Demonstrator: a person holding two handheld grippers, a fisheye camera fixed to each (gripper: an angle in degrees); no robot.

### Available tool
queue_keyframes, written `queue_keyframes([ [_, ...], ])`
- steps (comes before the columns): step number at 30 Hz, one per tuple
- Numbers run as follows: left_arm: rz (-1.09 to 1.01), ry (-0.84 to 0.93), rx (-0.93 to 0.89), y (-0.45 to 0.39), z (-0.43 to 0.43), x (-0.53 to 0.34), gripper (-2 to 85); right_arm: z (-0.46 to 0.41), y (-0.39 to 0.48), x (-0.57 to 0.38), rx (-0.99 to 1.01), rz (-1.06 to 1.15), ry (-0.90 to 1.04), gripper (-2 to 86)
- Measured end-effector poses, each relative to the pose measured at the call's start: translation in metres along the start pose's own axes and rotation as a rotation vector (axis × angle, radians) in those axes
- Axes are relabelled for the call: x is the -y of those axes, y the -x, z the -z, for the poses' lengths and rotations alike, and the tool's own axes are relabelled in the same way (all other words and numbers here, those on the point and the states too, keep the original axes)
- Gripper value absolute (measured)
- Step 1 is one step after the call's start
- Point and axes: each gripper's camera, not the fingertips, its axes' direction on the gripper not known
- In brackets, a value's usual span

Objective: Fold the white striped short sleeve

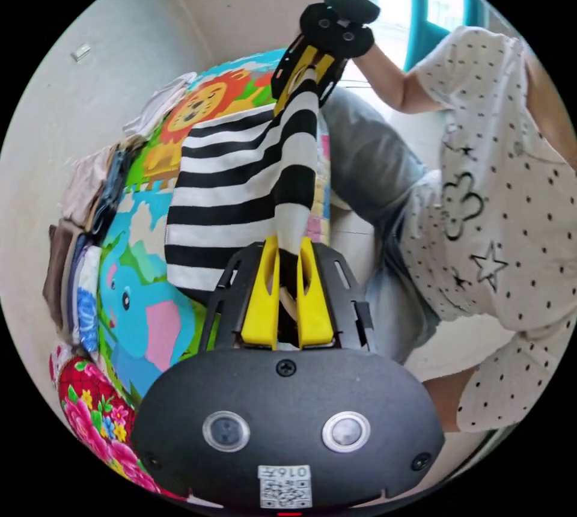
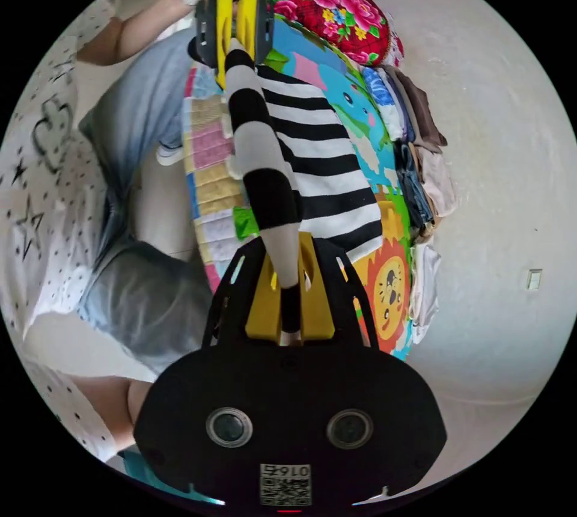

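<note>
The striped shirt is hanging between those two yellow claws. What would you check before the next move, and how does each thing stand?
1. Left gripper clamped on the striped shirt: ok.
2. Right gripper clamped on it: ok.
3. Edge between the grippers taut: ok, stretched straight.
4. Play mat under the shirt free for laying down: cannot tell, the shirt covers it.
5. Folded clothes pile away from the shirt: ok, at the mat's far edge.

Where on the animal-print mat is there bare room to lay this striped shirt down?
Free: the elephant patch of the colourful animal-print mat beside the black-and-white striped shirt. Crowded: the row of folded clothes along the wall edge, and the lion end.
</note>
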Motion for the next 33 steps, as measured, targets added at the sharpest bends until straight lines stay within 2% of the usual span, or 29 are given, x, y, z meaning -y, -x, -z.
queue_keyframes([
  [3,-0.074,0.006,-0.142,-0.006,0.001,0.031,3.2,0.023,-0.001,-0.028,0.109,0.084,-0.039,3.4],
  [7,-0.135,0.011,-0.21,0.0,0.015,0.072,3.1,0.056,-0.024,-0.053,0.209,0.138,-0.006,3.0],
  [10,-0.17,-0.005,-0.258,0.019,0.042,0.107,3.0,0.086,-0.064,-0.072,0.285,0.097,-0.026,2.9],
  [12,-0.172,-0.003,-0.193,0.04,0.063,0.137,2.9,0.104,-0.095,-0.084,0.316,0.038,-0.045,3.0],
  [14,-0.159,0.026,-0.092,0.062,0.07,0.161,2.7,0.122,-0.135,-0.098,0.26,-0.036,-0.053,3.1],
  [16,-0.152,0.051,-0.064,0.09,0.071,0.188,2.4,0.126,-0.163,-0.104,0.185,-0.058,-0.034,3.2],
  [19,-0.09,0.094,-0.013,0.154,0.064,0.236,2.1,0.111,-0.222,-0.114,0.124,-0.11,0.036,3.4],
  [22,0.067,0.13,0.048,0.241,0.049,0.289,1.9,0.084,-0.31,-0.13,0.135,-0.214,0.091,3.4],
  [24,0.119,0.078,0.209,0.301,0.053,0.334,1.8,0.066,-0.374,-0.138,0.102,-0.309,0.138,3.4],
  [25,0.133,0.046,0.262,0.314,0.057,0.344,1.9,0.06,-0.418,-0.146,0.038,-0.391,0.159,3.5],
  [27,0.152,-0.127,0.492,0.355,0.073,0.372,2.0,0.06,-0.473,-0.157,-0.158,-0.506,0.144,3.5],
  [29,0.178,-0.259,0.588,0.384,0.072,0.381,2.1,0.049,-0.508,-0.167,-0.584,-0.446,0.118,3.3],
  [31,0.162,-0.35,0.636,0.412,0.047,0.385,2.4,0.015,-0.529,-0.175,-0.812,-0.396,0.15,3.1],
  [33,0.177,-0.401,0.689,0.448,-0.021,0.384,2.7,-0.035,-0.553,-0.183,-0.893,-0.374,0.198,3.0],
])
